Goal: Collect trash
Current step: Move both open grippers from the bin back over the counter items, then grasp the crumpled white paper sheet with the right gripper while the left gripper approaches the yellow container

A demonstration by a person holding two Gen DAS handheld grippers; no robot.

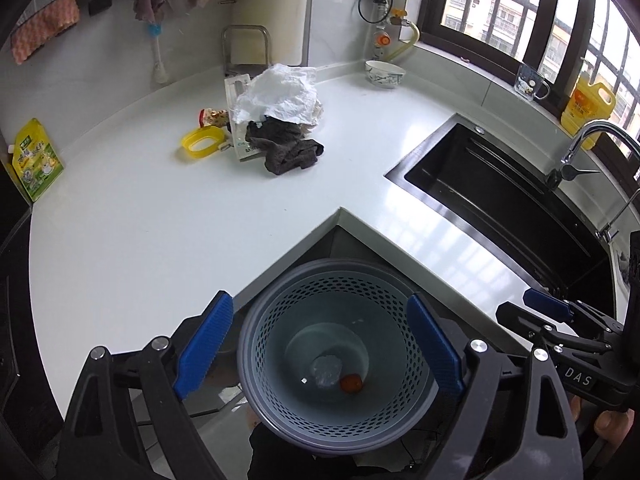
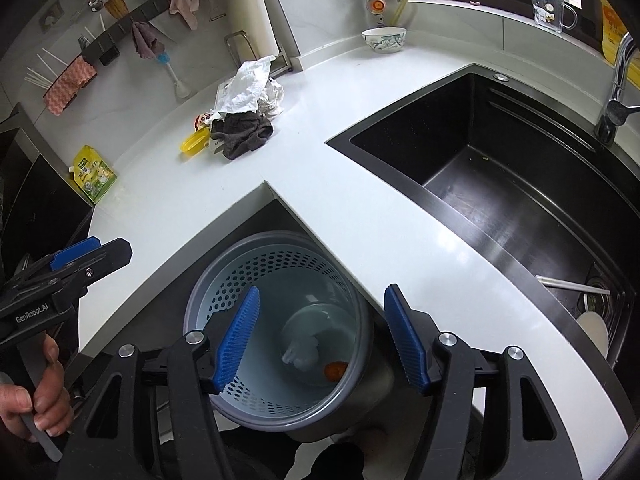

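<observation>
Hovering over a perforated grey-blue waste basket [image 1: 336,360] that stands upright, mouth up, in the inner corner notch of a white L-shaped countertop [image 1: 120,248], the left gripper [image 1: 320,344] and the right gripper [image 2: 322,336] both hold their blue pads apart with nothing between them. On the basket's floor lie a crumpled clear wrapper [image 1: 326,370] and a small orange scrap [image 1: 351,383], just beside each other. Near the countertop's back edge sits a pile: crumpled white paper [image 1: 280,94] over a dark grey rag [image 1: 284,148], its long axis along the back edge, beside a yellow lid [image 1: 202,142]; a black sink [image 2: 500,184] is set into the right side.
</observation>
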